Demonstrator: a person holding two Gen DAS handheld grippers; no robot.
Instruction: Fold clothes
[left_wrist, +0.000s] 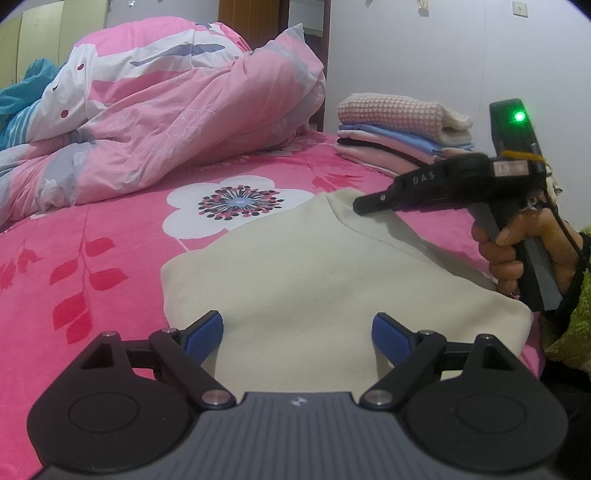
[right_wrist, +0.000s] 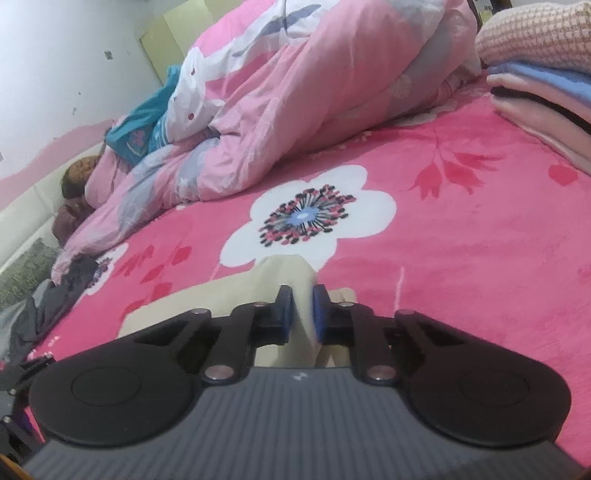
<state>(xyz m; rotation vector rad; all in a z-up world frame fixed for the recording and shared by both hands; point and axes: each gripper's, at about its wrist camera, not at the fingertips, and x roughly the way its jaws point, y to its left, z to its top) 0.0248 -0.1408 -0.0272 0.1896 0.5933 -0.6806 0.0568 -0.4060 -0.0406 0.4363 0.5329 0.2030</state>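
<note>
A cream garment (left_wrist: 295, 273) lies folded flat on the pink floral bed sheet (left_wrist: 110, 240). My left gripper (left_wrist: 297, 334) is open, its blue pads (left_wrist: 205, 334) spread just over the garment's near edge with nothing between them. In the left wrist view the right gripper (left_wrist: 360, 205), held by a hand (left_wrist: 517, 254), reaches over the garment's far right corner. In the right wrist view my right gripper (right_wrist: 303, 308) is shut on a raised fold of the cream garment (right_wrist: 284, 273).
A bunched pink quilt (left_wrist: 166, 110) fills the back left of the bed. A stack of folded clothes (left_wrist: 399, 133) sits at the back right by the wall. Dark clothing (right_wrist: 55, 295) lies at the bed's left edge in the right wrist view.
</note>
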